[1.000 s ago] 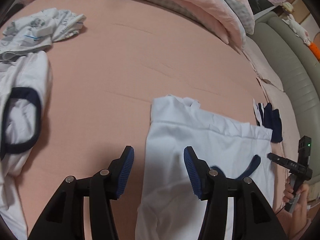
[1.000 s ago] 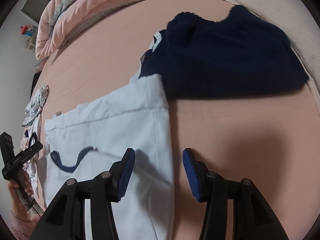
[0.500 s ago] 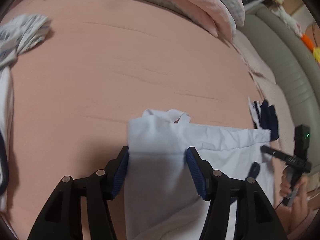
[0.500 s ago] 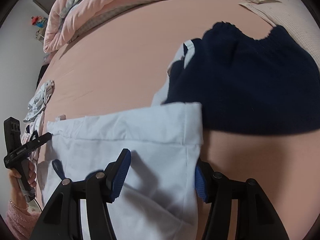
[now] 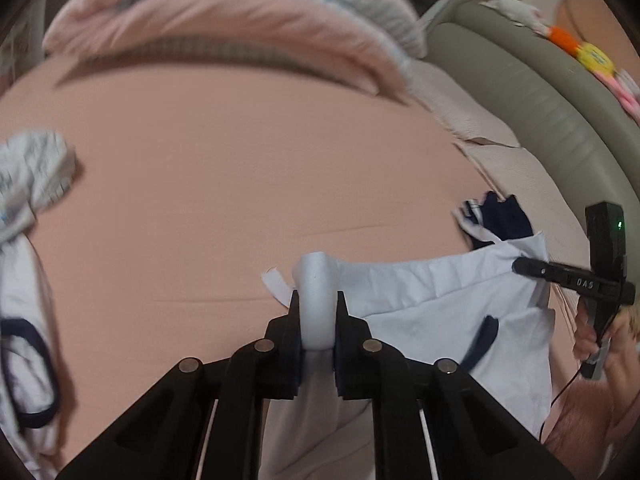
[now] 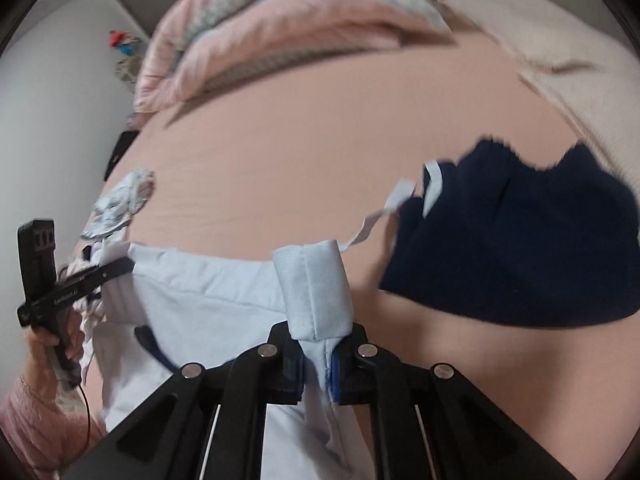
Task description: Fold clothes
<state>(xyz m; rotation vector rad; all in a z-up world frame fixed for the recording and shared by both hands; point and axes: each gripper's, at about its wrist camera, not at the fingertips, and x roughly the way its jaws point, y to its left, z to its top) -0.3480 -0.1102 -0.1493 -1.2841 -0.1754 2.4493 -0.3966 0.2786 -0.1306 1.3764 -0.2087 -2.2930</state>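
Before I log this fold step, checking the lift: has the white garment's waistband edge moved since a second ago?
Yes. The white garment has risen off the pink bedsheet, bunched in the closing left gripper and right gripper.
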